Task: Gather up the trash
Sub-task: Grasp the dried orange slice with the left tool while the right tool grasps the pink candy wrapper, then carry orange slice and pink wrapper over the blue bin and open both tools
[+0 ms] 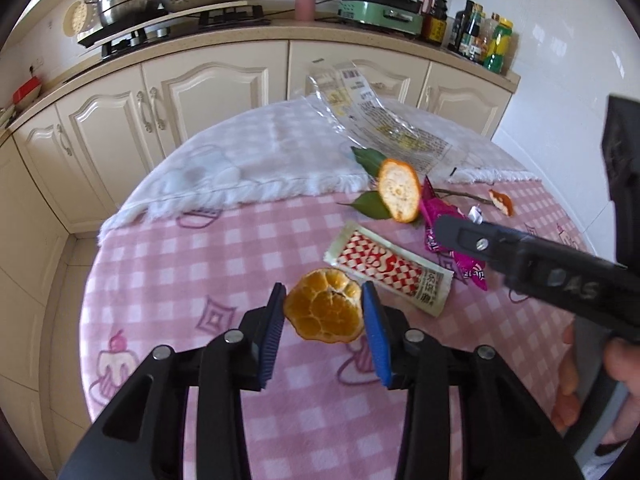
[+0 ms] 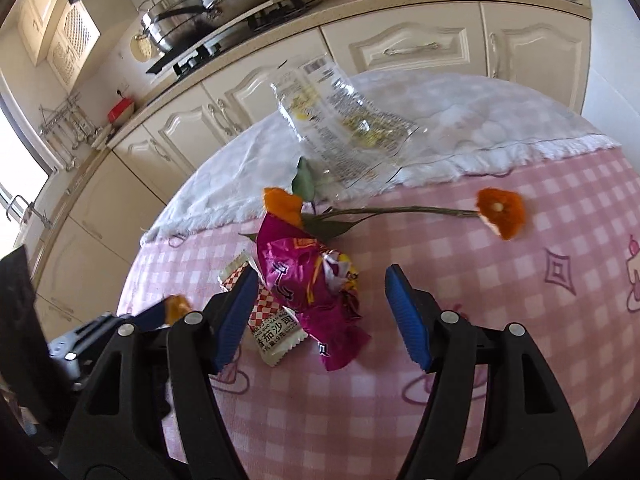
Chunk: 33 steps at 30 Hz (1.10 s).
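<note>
Left wrist: fingers (image 1: 276, 320) flanking orange peel (image 1: 325, 305).

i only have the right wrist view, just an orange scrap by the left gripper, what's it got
Observer: The left gripper has a round flattened peel between its jaws, with both pads against its edges.
Operator: anything crowding it
Observer: The sachet lies flat just behind the peel, to its right. Your near finger hides part of it.
Operator: and mine, where's it from that side
Observer: One finger of the right gripper reaches over the pink wrapper. I cannot tell if it touches.
</note>
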### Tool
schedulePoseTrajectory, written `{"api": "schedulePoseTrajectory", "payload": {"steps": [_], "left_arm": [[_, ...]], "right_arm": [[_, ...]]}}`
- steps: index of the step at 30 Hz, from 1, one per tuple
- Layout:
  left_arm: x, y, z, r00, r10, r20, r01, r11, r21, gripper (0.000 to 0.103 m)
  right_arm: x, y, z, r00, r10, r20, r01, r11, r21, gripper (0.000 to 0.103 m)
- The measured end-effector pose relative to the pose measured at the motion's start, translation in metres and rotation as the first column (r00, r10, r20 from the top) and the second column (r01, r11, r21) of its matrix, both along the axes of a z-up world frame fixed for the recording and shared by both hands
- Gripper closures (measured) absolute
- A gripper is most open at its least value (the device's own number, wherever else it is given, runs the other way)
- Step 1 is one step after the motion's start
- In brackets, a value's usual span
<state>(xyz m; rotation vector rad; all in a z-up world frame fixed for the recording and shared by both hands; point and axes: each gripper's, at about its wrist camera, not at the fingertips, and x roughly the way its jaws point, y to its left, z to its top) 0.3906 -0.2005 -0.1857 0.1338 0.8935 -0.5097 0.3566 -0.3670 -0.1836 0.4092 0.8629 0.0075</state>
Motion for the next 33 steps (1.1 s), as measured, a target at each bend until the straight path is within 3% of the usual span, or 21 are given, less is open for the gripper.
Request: {"api": "schedulePoseTrajectory", "payload": {"steps": [1,2,11,15,20,24,30,33], "left_arm": [[-0.001,0.003,0.001,1.000,0.003,0.001,-0.003,1.000,-0.006,0.065],[-0.002,0.007,0.003,1.000,0.006,0.002,-0.006,1.000,-0.011,0.065],[-0.017,0.046,0.019,0.999,0.037,0.029,-0.035,0.997,-0.074,0.065],[-0.024,0.072,0.027,0.998,0.060,0.037,-0.055,0.992,-0.112,0.065],[-0.032,0.126,0.034,0.991,0.120,0.052,-0.112,0.983,-0.143,0.065],[-0.034,0.182,0.031,0.978,0.200,0.053,-0.191,0.972,-0.140,0.065],[-0.032,0.273,0.003,0.934,0.356,0.021,-0.353,0.931,-0.090,0.065],[-0.028,0.322,-0.027,0.900,0.436,-0.025,-0.436,0.898,-0.062,0.065]], "right_arm": [[0.000,0.002,-0.002,1.000,0.010,-0.001,-0.010,1.000,0.003,0.044],[0.000,0.002,-0.004,1.000,0.015,-0.003,-0.015,1.000,0.003,0.062],[-0.043,0.012,0.025,0.995,-0.023,0.101,0.028,0.998,-0.050,0.064],[-0.055,0.039,0.044,0.990,0.014,0.140,-0.007,0.999,-0.050,0.064],[-0.055,0.105,0.064,0.973,0.132,0.189,-0.123,0.991,-0.059,0.064],[-0.044,0.178,0.062,0.947,0.259,0.190,-0.254,0.966,-0.053,0.064],[-0.020,0.285,0.023,0.900,0.421,0.114,-0.421,0.907,-0.032,0.064],[-0.008,0.332,-0.005,0.875,0.481,0.056,-0.480,0.877,-0.023,0.064]]}}
